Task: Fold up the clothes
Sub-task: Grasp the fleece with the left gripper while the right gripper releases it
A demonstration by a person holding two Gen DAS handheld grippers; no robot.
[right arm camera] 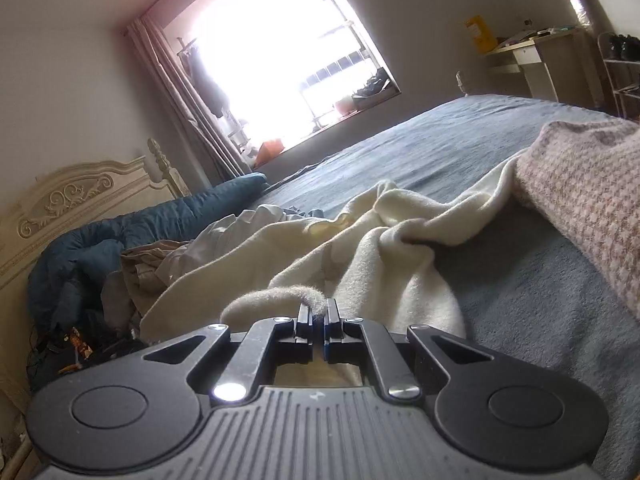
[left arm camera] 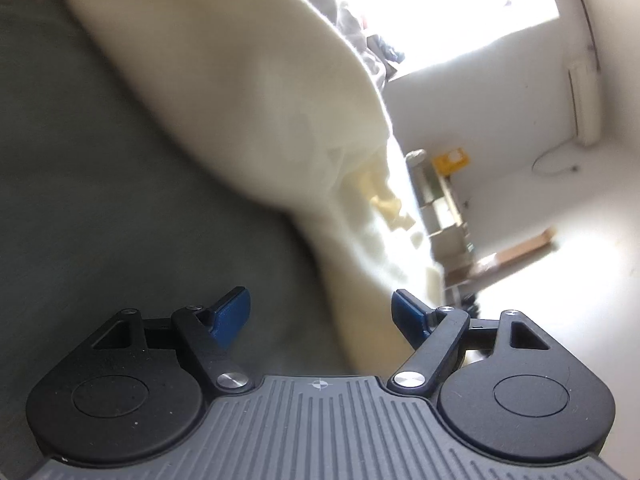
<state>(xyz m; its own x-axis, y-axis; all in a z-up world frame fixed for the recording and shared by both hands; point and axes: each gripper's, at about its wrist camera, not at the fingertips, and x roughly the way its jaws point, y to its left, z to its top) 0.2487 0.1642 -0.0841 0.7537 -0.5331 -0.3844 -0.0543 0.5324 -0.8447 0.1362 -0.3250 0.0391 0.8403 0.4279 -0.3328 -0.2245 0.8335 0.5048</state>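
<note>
R gripper (right arm camera: 318, 312) pinching cream garment (right arm camera: 360, 240), L gripper (left arm camera: 320, 312) wide open, empty.
Garment spread on blue-grey bed (right arm camera: 460, 152), edge clamped betw R fingers; pink checked cloth (right arm camera: 592, 192) beside it.

A carved headboard (right arm camera: 60, 204) stands beside the window (right arm camera: 280, 52) (glaring bright).

Blown-out window (right arm camera: 288, 52) glare; left view motion-blurred, fisheye edges.
</note>
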